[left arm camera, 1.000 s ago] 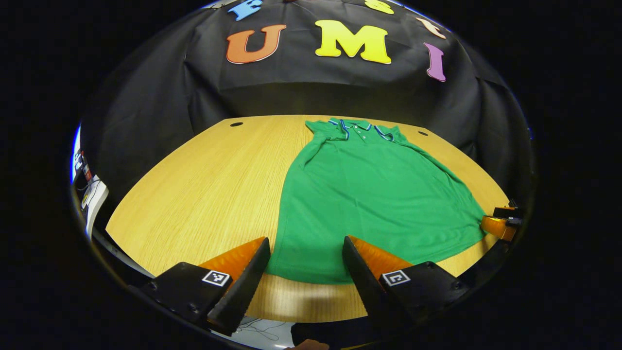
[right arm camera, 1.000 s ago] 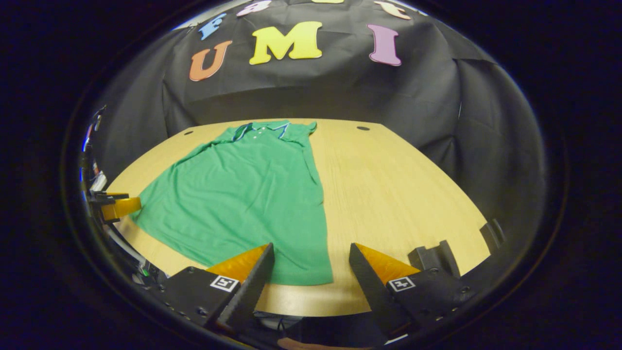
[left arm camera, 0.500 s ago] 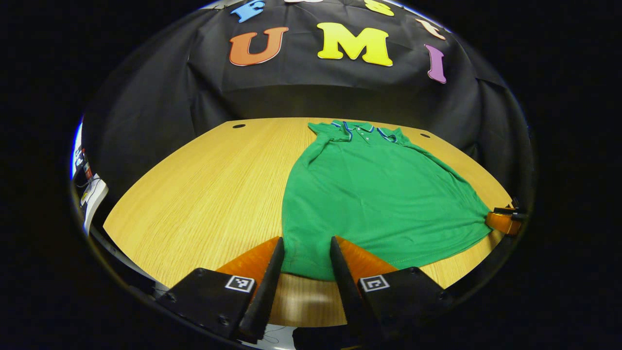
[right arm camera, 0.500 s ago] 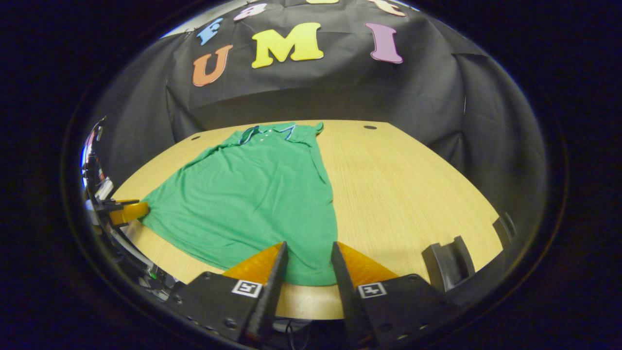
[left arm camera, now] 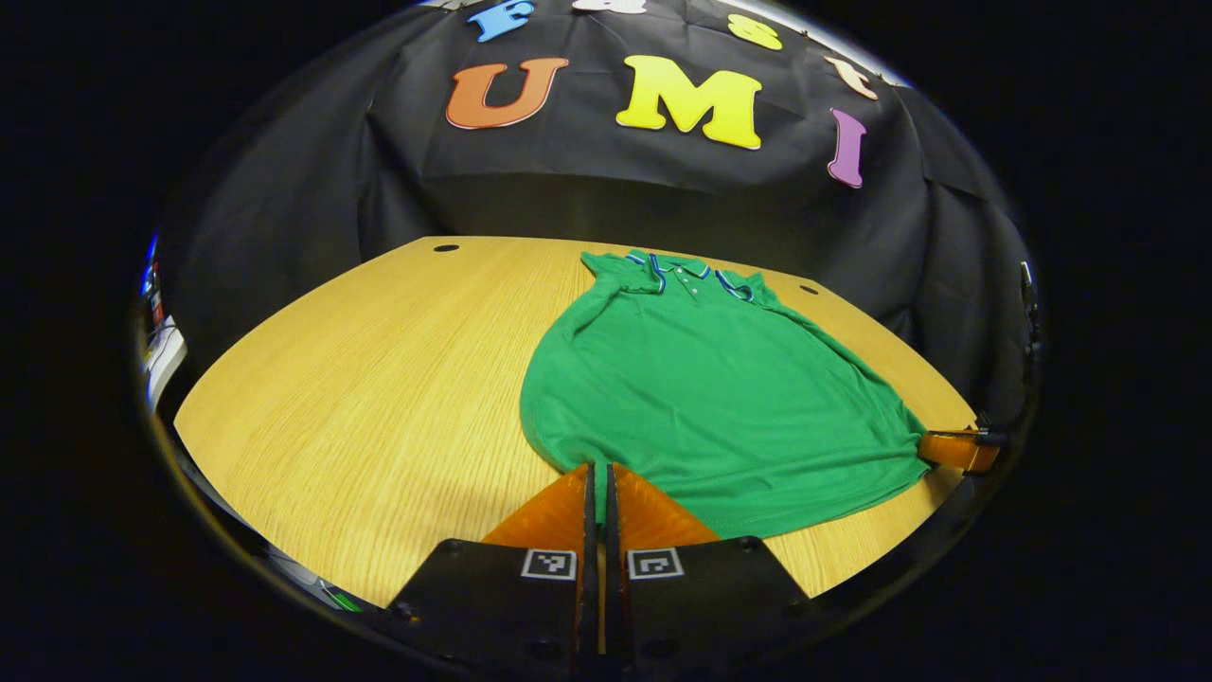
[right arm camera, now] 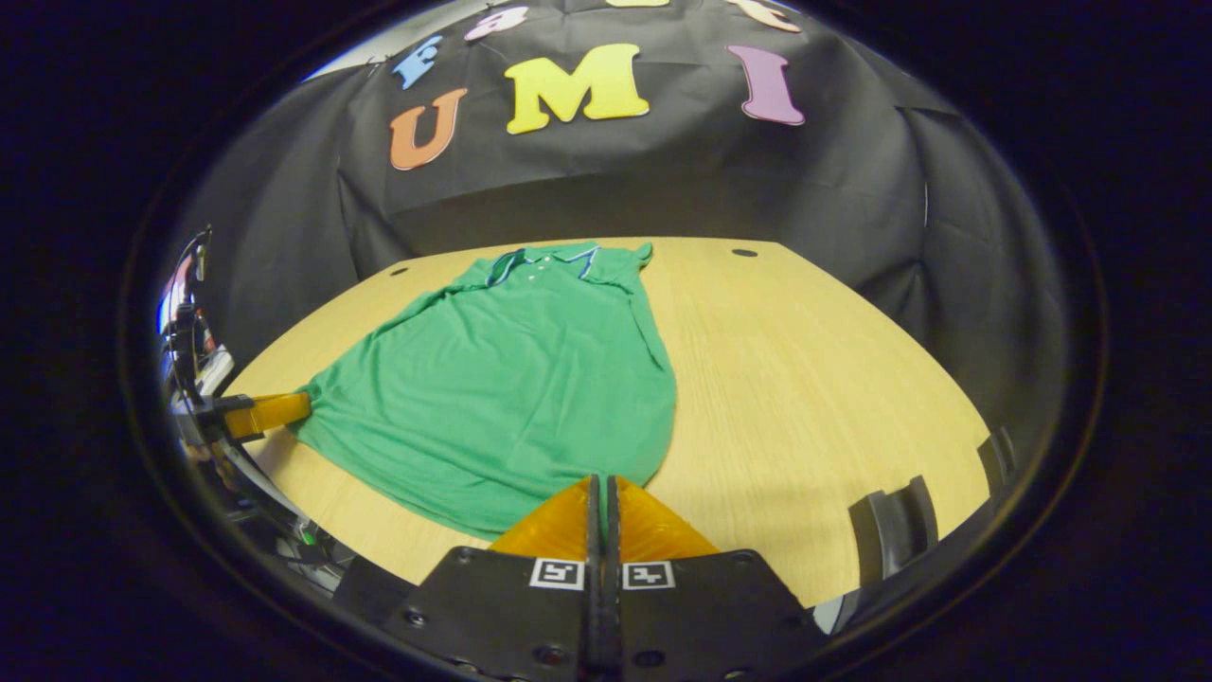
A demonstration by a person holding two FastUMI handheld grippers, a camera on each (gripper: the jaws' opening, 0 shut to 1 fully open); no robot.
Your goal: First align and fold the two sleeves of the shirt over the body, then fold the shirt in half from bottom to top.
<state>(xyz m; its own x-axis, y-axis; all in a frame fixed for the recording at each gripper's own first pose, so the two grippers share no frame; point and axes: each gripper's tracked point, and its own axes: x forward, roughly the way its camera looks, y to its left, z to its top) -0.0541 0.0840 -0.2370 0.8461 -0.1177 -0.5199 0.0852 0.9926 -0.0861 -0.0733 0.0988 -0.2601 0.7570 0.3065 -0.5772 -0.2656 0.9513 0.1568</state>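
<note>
Both grippers clenched on the shirt's (left arm camera: pixel 720 398) bottom hem, left gripper (left arm camera: pixel 597 474) and right gripper (right arm camera: pixel 598 485) at opposite corners, shirt flat on the table (left arm camera: pixel 360 379), sleeves tucked, likely for the bottom-to-top fold.

One shirt (left arm camera: pixel 720 398), one table (left arm camera: pixel 379 379), two tools: left (left arm camera: pixel 596 474), right (right arm camera: pixel 600 483).

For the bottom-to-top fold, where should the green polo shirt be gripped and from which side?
Grip the green polo shirt at its two bottom hem corners, coming from the near table edge. The hem lies nearest, the collar far, and the sleeves look folded in. The left gripper and right gripper pinch there now.
</note>
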